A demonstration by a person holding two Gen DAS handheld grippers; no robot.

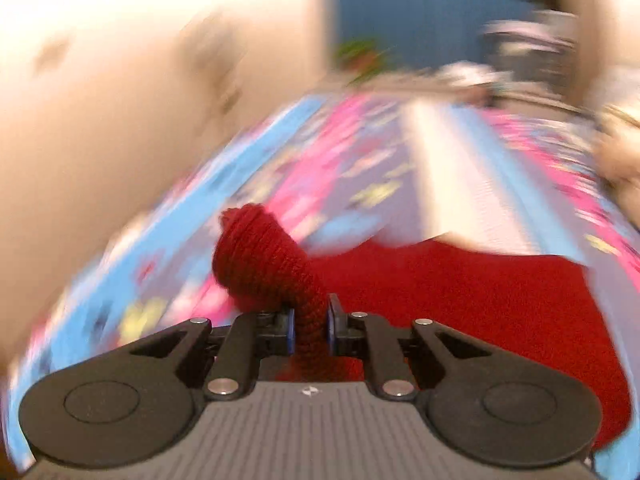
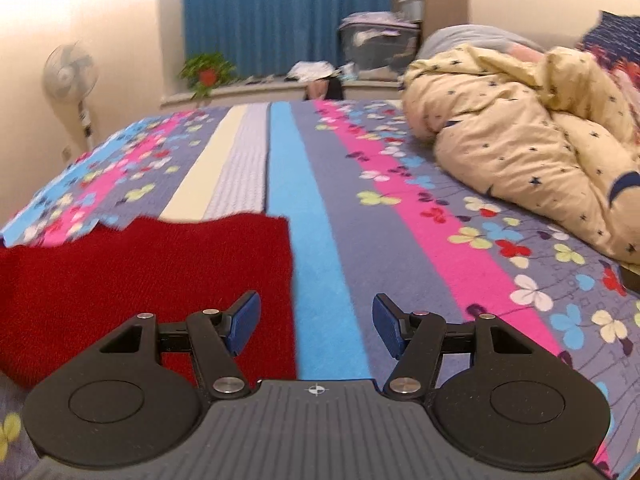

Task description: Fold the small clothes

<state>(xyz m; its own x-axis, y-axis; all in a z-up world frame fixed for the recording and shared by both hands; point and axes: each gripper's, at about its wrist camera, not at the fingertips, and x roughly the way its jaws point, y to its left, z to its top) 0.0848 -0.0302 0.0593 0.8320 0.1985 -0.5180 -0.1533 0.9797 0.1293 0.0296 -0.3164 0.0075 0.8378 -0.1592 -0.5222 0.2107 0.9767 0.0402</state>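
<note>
A dark red knitted garment [image 1: 472, 300] lies on the striped flowered bedspread [image 1: 360, 168]. My left gripper [image 1: 311, 326] is shut on a bunched part of this garment, and a knitted end [image 1: 256, 256] sticks up past the fingers. The left wrist view is blurred by motion. In the right wrist view the garment [image 2: 140, 276] lies flat at the left on the bedspread [image 2: 328, 184]. My right gripper [image 2: 316, 328] is open and empty, with its left finger over the garment's right edge and its right finger over the blue stripe.
A crumpled cream duvet with dark stars [image 2: 532, 136] is piled at the right of the bed. A standing fan [image 2: 72, 76] is at the left wall. A potted plant [image 2: 206, 70] and storage boxes [image 2: 380, 46] stand on the sill by the blue curtain.
</note>
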